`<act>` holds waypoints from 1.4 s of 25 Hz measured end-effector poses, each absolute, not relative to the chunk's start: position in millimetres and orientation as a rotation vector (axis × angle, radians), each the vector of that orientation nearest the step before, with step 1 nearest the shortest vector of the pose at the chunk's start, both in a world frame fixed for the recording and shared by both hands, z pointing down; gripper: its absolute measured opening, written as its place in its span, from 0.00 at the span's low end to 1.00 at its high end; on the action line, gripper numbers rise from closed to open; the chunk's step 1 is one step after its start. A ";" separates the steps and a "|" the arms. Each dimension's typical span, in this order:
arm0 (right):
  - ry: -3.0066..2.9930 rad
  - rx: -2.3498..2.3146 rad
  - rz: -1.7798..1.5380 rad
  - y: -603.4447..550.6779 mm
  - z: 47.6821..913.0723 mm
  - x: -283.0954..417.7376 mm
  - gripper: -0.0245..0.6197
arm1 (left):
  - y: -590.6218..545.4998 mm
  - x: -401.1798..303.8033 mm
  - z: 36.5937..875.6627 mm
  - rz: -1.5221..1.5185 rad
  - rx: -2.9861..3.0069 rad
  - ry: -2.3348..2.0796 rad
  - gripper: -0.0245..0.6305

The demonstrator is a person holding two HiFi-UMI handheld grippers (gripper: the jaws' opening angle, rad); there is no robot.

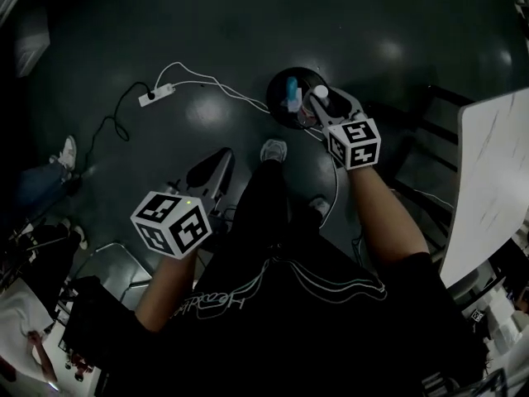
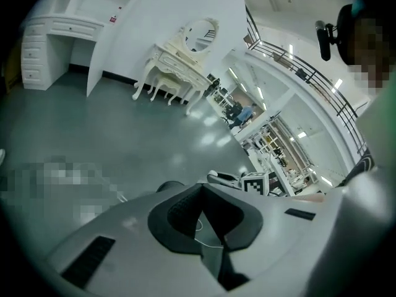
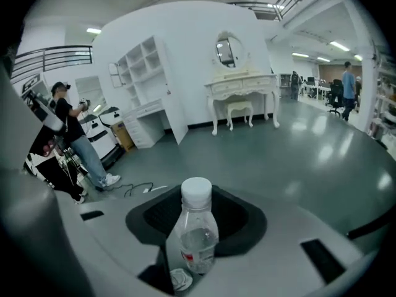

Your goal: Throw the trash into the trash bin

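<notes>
In the head view a round black trash bin [image 1: 285, 110] stands on the dark floor ahead of the person's feet, with something light blue [image 1: 293, 98] inside it. My right gripper [image 1: 319, 98] hangs over the bin's right rim, shut on a clear plastic bottle [image 3: 195, 231] with a white cap [image 1: 320, 92]. The bottle stands upright between the jaws in the right gripper view, a little water in it. My left gripper [image 1: 218, 159] is lower left of the bin, well apart from it. Its jaws meet in the left gripper view, gripper [image 2: 199, 189] shut and empty.
A white power strip [image 1: 157, 96] and its cables lie on the floor left of the bin. A white table [image 1: 496, 180] and a dark chair frame [image 1: 430, 131] stand at the right. Another person's shoe [image 1: 68, 151] shows far left. A white dressing table [image 3: 241, 86] stands farther off.
</notes>
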State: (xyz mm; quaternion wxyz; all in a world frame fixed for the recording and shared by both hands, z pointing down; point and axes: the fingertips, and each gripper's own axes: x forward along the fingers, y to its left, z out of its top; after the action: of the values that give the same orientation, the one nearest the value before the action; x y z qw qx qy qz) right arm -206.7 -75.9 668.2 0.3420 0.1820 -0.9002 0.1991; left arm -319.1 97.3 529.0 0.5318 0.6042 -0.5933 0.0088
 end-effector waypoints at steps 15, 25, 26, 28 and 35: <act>-2.013 0.417 0.600 -62.6 800.1 -195.6 0.34 | 80.9 -317.0 582.4 0.145 1.461 -1.346 0.04; -1.950 0.518 0.677 -77.3 806.9 -146.1 0.35 | 67.6 -312.4 576.6 0.135 1.476 -1.354 0.04; -1.956 0.523 0.679 -79.1 803.7 -144.8 0.35 | 65.8 -309.3 574.3 0.132 1.483 -1.354 0.04; -1.972 0.514 0.677 -78.8 794.5 -145.4 0.35 | 64.2 -303.1 569.0 0.127 1.496 -1.353 0.04; -2.172 0.480 0.703 -68.8 705.2 -144.3 0.25 | 61.9 -273.0 536.7 0.101 1.552 -1.371 0.04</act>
State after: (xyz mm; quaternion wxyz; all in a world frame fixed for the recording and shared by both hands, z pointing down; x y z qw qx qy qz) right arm -144.3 -68.8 705.2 0.3935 0.1890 -0.8559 0.2771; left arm -273.0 61.9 536.7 0.5089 0.6444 -0.5692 0.0417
